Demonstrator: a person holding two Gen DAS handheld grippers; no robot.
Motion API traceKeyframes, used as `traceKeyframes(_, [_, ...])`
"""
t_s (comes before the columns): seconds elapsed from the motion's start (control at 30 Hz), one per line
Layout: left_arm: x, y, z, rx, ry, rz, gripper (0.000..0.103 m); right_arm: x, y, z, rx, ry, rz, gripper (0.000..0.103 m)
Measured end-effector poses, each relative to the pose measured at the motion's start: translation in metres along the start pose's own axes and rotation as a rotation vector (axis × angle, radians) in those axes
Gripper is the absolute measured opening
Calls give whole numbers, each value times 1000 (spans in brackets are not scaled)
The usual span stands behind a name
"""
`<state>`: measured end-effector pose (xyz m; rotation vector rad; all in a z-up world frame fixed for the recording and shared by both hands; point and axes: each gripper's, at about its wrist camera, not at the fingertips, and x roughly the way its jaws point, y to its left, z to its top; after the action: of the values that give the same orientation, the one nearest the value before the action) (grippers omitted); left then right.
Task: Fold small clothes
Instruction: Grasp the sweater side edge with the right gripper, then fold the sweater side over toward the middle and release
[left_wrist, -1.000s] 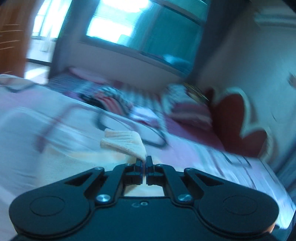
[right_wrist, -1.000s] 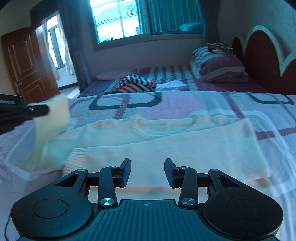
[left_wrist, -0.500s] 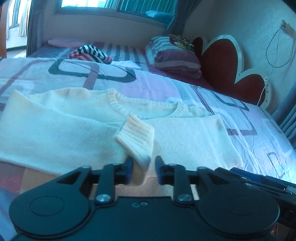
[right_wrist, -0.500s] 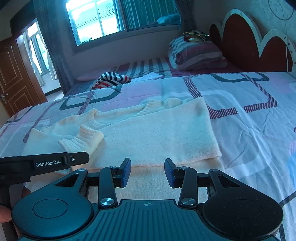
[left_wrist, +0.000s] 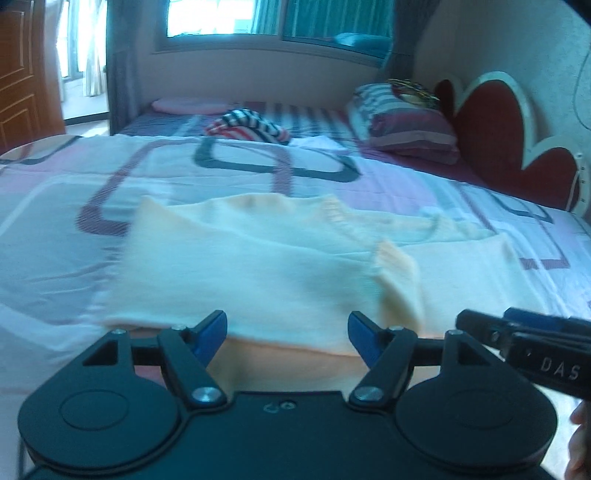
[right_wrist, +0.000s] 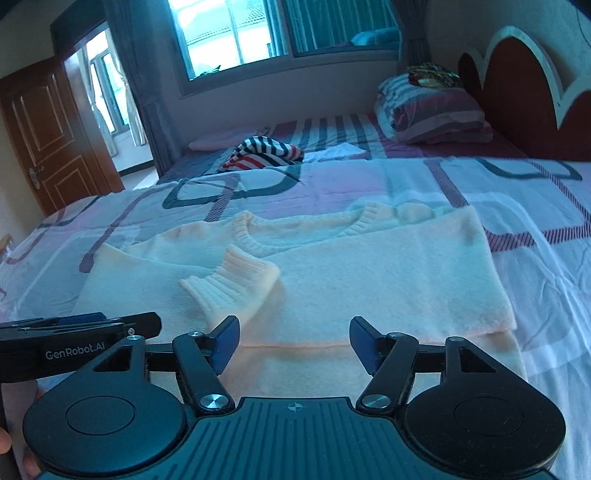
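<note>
— Folding looks partway done, would you say?

— Yes, by my judgement. The cream sweater (right_wrist: 369, 273) lies flat on the bedspread (right_wrist: 546, 295), and one sleeve is already laid across its body, with the ribbed cuff (right_wrist: 236, 284) resting on top near the middle. The side of the sweater toward the headboard (right_wrist: 517, 88) also looks turned in, leaving a straight edge. What seems left is folding the body over itself into a compact bundle.

— And the tongs?

— Both stand wide and empty. The left gripper (left_wrist: 288, 332) hovers at the sweater's near hem, touching nothing; the right gripper (right_wrist: 295, 339) hangs just beside the cuff, on the headboard side of it.

— The surface?

— Soft quilted bedspread, slightly wrinkled, so the knit should stay put but could drag creases along. Beyond the sweater lies a striped garment (right_wrist: 262, 153), with stacked pillows (right_wrist: 436, 110) against the headboard, a window (right_wrist: 258, 33) behind and a wooden door (right_wrist: 48, 129) well apart from the sweater.
</note>
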<state>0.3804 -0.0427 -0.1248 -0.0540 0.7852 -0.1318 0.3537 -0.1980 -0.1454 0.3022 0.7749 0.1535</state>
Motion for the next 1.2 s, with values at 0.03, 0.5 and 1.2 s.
traceKeyframes(0.03, [-1, 5, 0, -5, -2, 8, 70, 3, 5, 1, -13, 2, 0, 65])
traceKeyframes(0.5, [-1, 43, -12, -21, -4, 63, 70, 42, 50, 1, -128, 39, -17, 65])
traceKeyframes(1.2, [15, 61, -21, -38, -24, 168, 70, 0, 3, 51, -34, -126, -36, 2])
